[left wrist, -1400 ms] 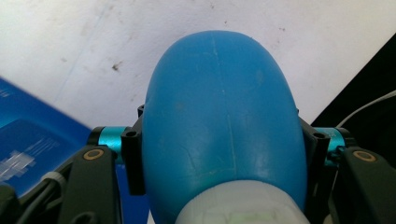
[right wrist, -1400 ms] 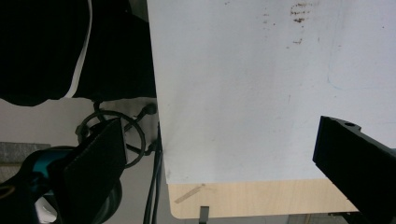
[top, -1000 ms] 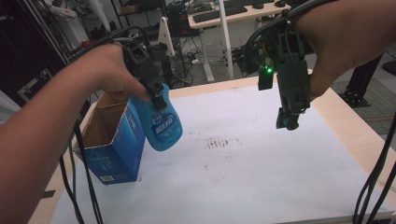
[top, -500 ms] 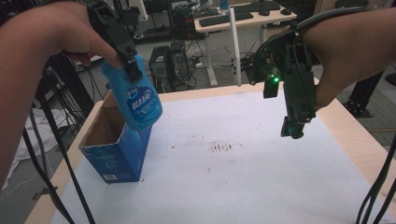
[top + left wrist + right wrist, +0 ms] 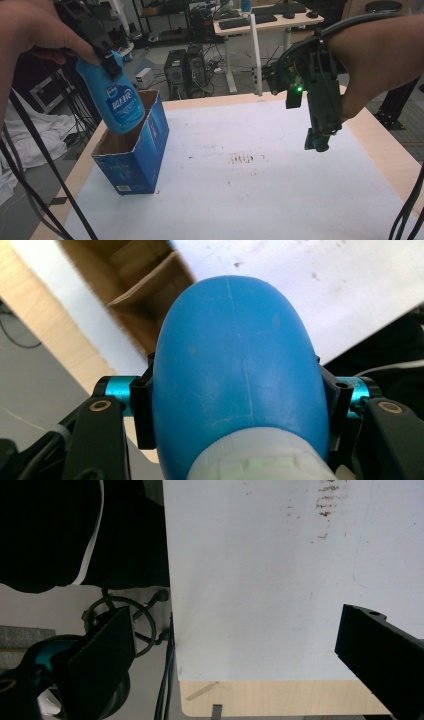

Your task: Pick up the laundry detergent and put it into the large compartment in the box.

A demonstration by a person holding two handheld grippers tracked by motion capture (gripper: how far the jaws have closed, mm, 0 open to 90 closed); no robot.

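Bottle (image 5: 115,100) first: from the high view, I hold this blue plastic bottle in my left gripper (image 5: 105,56), clamped near its neck so the rounded bottom hangs down, tilted, right over the open top of the blue cardboard box (image 5: 137,150). That box stands upright at the left edge of the white sheet (image 5: 260,195) on the table (image 5: 385,160), flaps open, which I judge makes it the place the bottle is meant to go; gripping high leaves the body free to pass between the walls. My right gripper (image 5: 320,142) hangs above the right part of the sheet, well apart from box and bottle, pointing down, out of the way of the work. From the left gripper view, the bottle (image 5: 237,365) sits squeezed between my two black jaws, its white neck nearest the camera, and past its rounded end I see the brown inside of the box (image 5: 135,290), with a divider, below and to one side, so the aim is not yet centred on the opening. From the right gripper view, my jaws stand wide with nothing between them, over the bare sheet (image 5: 260,580) and the wooden table edge (image 5: 280,697).
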